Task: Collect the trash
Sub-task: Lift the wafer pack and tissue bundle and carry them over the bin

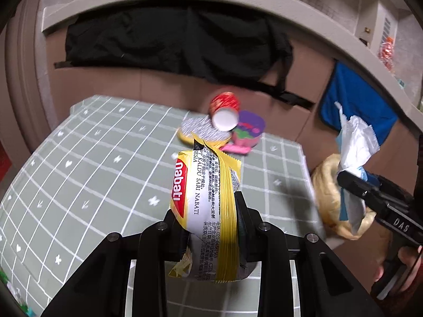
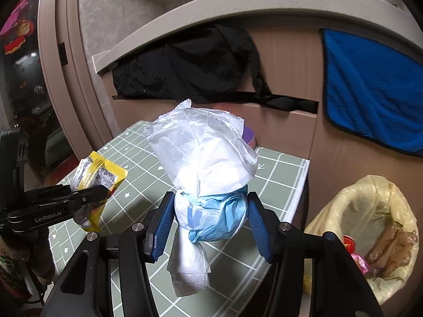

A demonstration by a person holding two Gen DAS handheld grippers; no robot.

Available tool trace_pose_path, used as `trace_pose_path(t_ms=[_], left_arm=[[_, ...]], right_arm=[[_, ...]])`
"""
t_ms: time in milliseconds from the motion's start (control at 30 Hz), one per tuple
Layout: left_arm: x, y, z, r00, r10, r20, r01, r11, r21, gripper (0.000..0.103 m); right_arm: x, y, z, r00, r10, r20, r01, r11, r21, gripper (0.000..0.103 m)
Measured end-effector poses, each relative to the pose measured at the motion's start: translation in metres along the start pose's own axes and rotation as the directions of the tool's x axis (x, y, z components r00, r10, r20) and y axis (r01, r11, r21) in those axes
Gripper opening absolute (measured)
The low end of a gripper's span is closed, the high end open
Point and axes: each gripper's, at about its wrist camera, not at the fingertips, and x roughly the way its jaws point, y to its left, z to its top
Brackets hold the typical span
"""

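My left gripper (image 1: 208, 211) is shut on a yellow Nabati wafer wrapper (image 1: 203, 200) and holds it above the green grid-patterned table (image 1: 92, 158). It also shows in the right wrist view (image 2: 99, 177). My right gripper (image 2: 211, 211) is shut on a crumpled white and blue tissue wad (image 2: 206, 169), held above the table's right part; this wad also shows in the left wrist view (image 1: 354, 148). A trash bin lined with a yellowish bag (image 2: 370, 224) stands right of the table, with trash inside. On the table's far side lie a red cup (image 1: 224, 108), a purple cup (image 1: 248, 129) and a silver foil wrapper (image 1: 198, 129).
A black garment (image 1: 171, 39) and a blue towel (image 2: 370, 89) hang over a brown board behind the table. A pink scrap (image 1: 235, 148) lies by the cups. A door frame (image 2: 66, 66) stands at the left.
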Motion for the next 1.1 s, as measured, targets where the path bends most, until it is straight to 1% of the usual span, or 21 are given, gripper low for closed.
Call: trace_pose_path(t_ms=[100, 167, 400, 500, 700, 833, 967, 1100], left_arm=[[-0.010, -0.021, 0.010, 0.998, -0.025, 0.050, 0.024, 0.999, 0.040, 0.031], [-0.014, -0.034, 0.015, 0.997, -0.043, 0.069, 0.039, 0.997, 0.061, 0.031], [-0.016, -0.082, 0.029, 0.989, -0.116, 0.092, 0.104, 0.987, 0.123, 0.031], [-0.017, -0.107, 0.035, 0.981, -0.164, 0.107, 0.147, 0.978, 0.146, 0.031], [-0.012, -0.167, 0.049, 0.960, -0.253, 0.118, 0.222, 0.948, 0.229, 0.031], [-0.013, -0.208, 0.056, 0.937, -0.316, 0.150, 0.264, 0.921, 0.286, 0.031], [-0.005, -0.237, 0.060, 0.922, -0.359, 0.148, 0.301, 0.902, 0.311, 0.031], [0.007, -0.258, 0.060, 0.915, -0.381, 0.131, 0.329, 0.894, 0.305, 0.031]], right_arm=[[-0.012, -0.006, 0.001, 1.000, -0.011, 0.023, 0.011, 1.000, 0.005, 0.052], [-0.021, -0.011, 0.002, 0.999, -0.019, 0.041, 0.018, 1.000, 0.010, 0.052], [-0.052, -0.030, 0.004, 0.994, -0.061, 0.095, 0.060, 0.998, 0.017, 0.052], [-0.071, -0.043, 0.007, 0.987, -0.096, 0.132, 0.093, 0.995, 0.025, 0.052], [-0.110, -0.076, 0.011, 0.966, -0.170, 0.197, 0.158, 0.985, 0.073, 0.052], [-0.137, -0.100, 0.010, 0.944, -0.239, 0.227, 0.220, 0.970, 0.109, 0.052], [-0.160, -0.127, 0.006, 0.925, -0.293, 0.242, 0.261, 0.953, 0.155, 0.052], [-0.177, -0.151, 0.000, 0.910, -0.335, 0.245, 0.292, 0.936, 0.197, 0.052]])
